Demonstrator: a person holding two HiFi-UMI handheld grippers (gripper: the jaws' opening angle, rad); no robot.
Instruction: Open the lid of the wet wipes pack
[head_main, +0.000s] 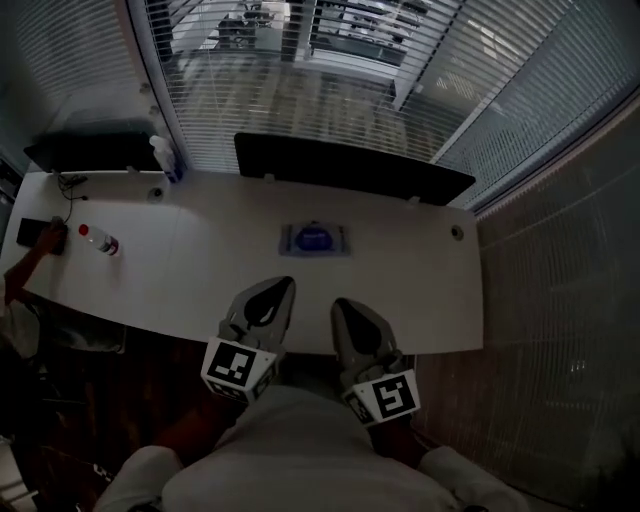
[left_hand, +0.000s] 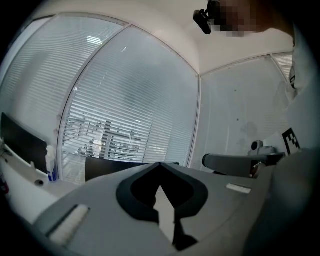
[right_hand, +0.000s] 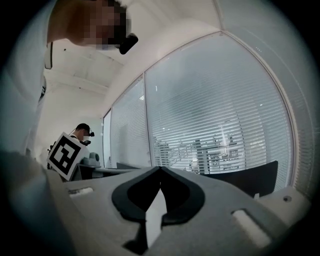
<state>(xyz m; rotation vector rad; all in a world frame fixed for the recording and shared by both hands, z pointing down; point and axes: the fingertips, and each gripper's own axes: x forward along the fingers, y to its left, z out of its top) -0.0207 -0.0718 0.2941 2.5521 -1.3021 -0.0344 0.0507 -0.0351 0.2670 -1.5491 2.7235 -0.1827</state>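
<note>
The wet wipes pack (head_main: 313, 240) lies flat near the middle of the white desk (head_main: 400, 290); it is pale with a blue oval lid that looks closed. Both grippers hover at the desk's front edge, close to my body and well short of the pack. My left gripper (head_main: 284, 285) points up and forward, its jaws meeting at the tip with nothing between them (left_hand: 160, 164). My right gripper (head_main: 339, 303) stands beside it, also shut and empty (right_hand: 160, 168). The pack does not show in either gripper view.
A spray bottle (head_main: 165, 157) stands at the back left. A small red-capped bottle (head_main: 99, 240) lies at the left, next to a dark device (head_main: 38, 234) under another person's hand. A dark low screen (head_main: 350, 166) runs along the desk's back edge, before window blinds.
</note>
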